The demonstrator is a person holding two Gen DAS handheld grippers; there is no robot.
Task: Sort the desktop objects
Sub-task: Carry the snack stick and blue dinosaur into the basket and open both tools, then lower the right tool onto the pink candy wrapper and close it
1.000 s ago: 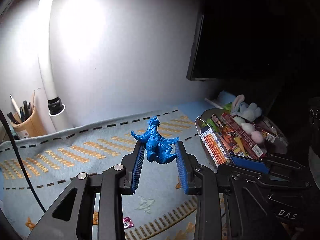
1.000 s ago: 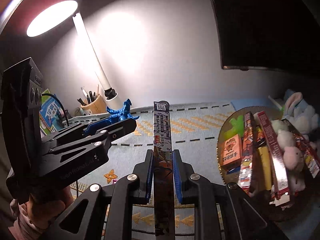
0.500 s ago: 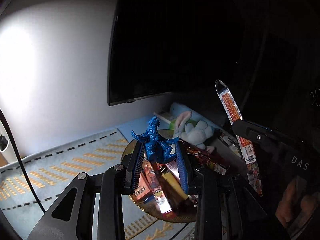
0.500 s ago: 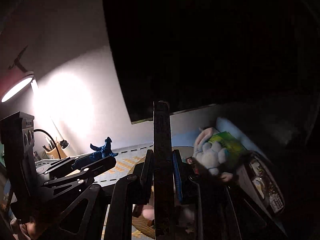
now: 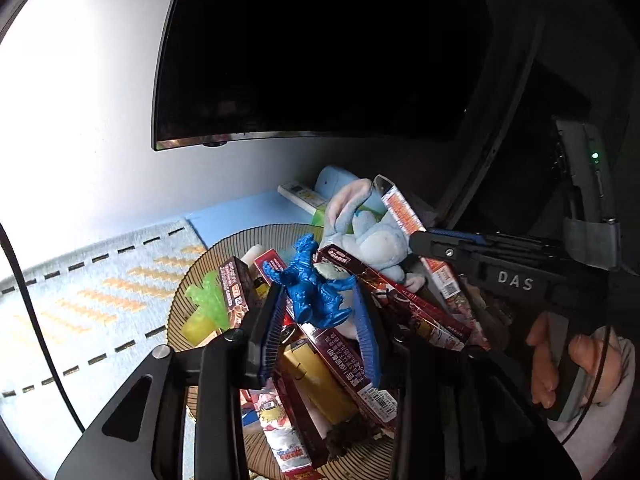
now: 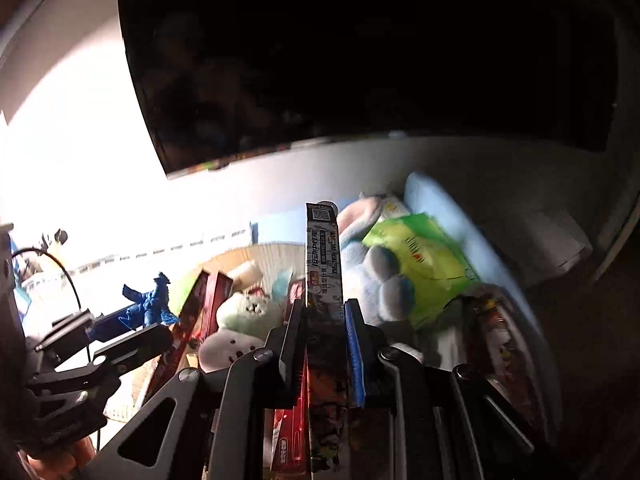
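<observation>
Dark monitor (image 5: 320, 52) on a pale wall (image 5: 80, 120), light blue patterned mat (image 5: 80, 300), black cable (image 5: 36, 320)

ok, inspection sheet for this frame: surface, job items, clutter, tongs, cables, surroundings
Surface: light blue patterned mat.
Job's things: blue dinosaur figure above the woven tray; flat printed pack.
Clutter: tray piled with snack boxes, plush bunny, green pouch.
Tongs: left tongs opening, dinosaur between them; right tongs shut on the pack.
Cables: black cable at the left edge.
Surroundings: dark monitor, lit wall.
</observation>
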